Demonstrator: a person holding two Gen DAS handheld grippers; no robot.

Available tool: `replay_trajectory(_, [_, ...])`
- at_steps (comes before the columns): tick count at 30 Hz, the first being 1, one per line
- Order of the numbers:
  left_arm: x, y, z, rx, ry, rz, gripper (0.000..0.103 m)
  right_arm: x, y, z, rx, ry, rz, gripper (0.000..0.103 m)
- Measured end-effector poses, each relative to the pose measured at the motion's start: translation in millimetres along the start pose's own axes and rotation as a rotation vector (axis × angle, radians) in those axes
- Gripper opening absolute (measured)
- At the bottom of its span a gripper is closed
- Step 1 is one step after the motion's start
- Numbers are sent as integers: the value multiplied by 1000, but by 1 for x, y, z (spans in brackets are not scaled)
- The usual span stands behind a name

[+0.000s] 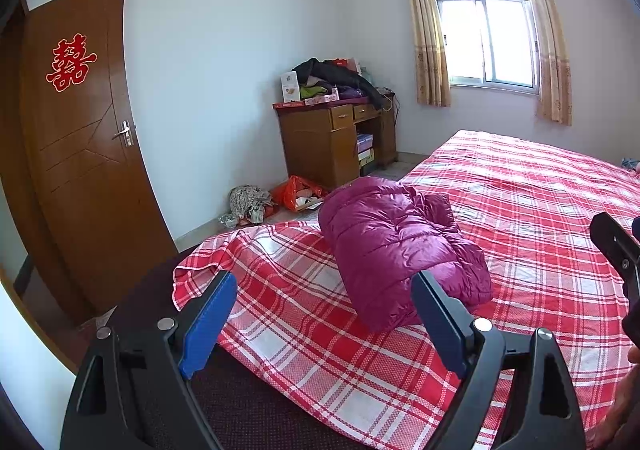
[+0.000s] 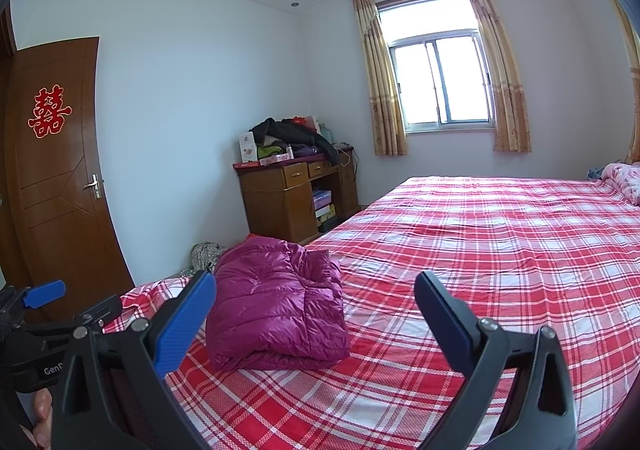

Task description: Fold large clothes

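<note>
**Folded jacket on the bed, both jaws wide and empty**

Your left gripper holds its jaws spread wide, gripping nothing. Your right gripper has its jaws equally wide and empty. The magenta down jacket lies folded in a puffy bundle near the left corner of the bed, on the red plaid sheet, just beyond the fingertips and untouched. A wooden desk piled with clothes stands far against the wall.

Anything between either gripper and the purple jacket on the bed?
Nothing visible. The purple down jacket lies bundled on the plaid bedspread, with only bare cover between it and the open left gripper and the open right gripper. Neither touches it.
</note>
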State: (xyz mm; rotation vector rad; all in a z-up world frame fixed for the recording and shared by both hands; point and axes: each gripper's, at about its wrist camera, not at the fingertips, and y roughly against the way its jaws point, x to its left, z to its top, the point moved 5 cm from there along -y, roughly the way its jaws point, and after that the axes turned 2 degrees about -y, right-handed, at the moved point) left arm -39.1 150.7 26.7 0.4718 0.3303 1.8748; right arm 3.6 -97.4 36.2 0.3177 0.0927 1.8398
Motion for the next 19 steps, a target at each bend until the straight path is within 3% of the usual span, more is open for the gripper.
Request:
replay_trajectory(10, [-3,-10,-2,37,40,-154,89,1,-1,-2,9,1,-2,101])
replay_trajectory(19, [-3,-18,-5,52,20,-81,89,-2,-3,-3,12,-8,-11,101])
